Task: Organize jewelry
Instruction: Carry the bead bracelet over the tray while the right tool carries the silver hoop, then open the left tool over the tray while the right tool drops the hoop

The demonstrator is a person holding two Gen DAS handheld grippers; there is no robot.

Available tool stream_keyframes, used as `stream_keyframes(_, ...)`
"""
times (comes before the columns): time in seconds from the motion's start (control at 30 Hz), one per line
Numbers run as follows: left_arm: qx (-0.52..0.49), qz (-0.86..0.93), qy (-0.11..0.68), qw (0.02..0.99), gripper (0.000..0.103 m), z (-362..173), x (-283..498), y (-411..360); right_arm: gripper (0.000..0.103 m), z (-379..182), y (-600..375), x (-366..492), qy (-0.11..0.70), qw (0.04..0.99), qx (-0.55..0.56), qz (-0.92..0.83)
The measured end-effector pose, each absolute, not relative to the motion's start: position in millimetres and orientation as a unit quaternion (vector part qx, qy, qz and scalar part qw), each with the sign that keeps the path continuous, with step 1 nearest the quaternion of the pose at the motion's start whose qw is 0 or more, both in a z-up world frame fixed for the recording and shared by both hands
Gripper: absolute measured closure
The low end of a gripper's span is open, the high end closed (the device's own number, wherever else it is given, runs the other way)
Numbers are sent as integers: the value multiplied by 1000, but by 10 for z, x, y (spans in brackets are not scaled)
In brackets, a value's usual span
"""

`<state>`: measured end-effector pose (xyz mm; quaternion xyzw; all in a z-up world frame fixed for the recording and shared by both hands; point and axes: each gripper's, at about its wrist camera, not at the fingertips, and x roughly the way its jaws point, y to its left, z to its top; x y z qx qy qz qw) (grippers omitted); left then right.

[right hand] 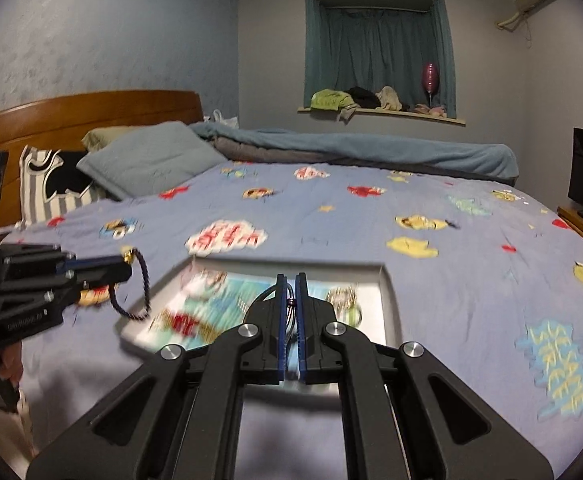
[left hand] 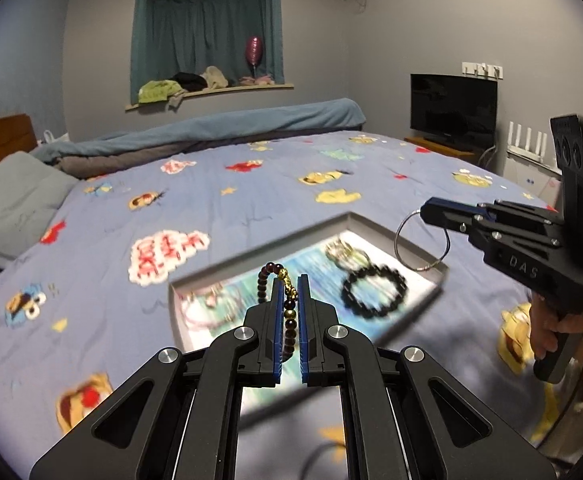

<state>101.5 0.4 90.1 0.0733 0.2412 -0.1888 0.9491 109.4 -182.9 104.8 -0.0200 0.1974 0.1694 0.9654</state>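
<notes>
A shallow grey tray (left hand: pixel 355 222) with a colourful liner lies on the bed, blurred. In it lie a black bead bracelet (left hand: pixel 373 294), a silvery piece (left hand: pixel 345 252) and a pinkish piece (left hand: pixel 207 306). My left gripper (left hand: pixel 290 280) is shut on a dark red bead bracelet (left hand: pixel 267 276) with a gold charm, held above the tray; it also shows in the right wrist view (right hand: pixel 127 266) with the bracelet (right hand: pixel 139 292) hanging. My right gripper (right hand: pixel 290 280) is shut on a thin silver ring bangle (left hand: pixel 421 240), held over the tray's (right hand: pixel 387 280) right side.
The bed has a blue cartoon-print cover (left hand: pixel 219 208), a grey pillow (left hand: pixel 7 196) and a rolled blue duvet (left hand: pixel 219 128) at the far side. A TV (left hand: pixel 453 108) stands on a wooden stand at right. A wooden headboard (right hand: pixel 87 120) is at left.
</notes>
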Motion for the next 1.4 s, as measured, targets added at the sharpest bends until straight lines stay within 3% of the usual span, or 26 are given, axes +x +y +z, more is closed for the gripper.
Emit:
stream_keyframes(0.23, 64, -182, 270, 943, 96, 800, 1557, -63, 99, 1024, -1809, 1751, 219, 962, 1, 165)
stream_keyframes(0.5, 80, -198, 343, 915, 96, 280, 1856, -243, 99, 588, -1653, 2213, 303, 940, -9, 157)
stream_keyframes(1.4, 55, -200, 397, 894, 96, -89, 2090, -83, 99, 247, -1314, 2405, 373, 919, -12, 124)
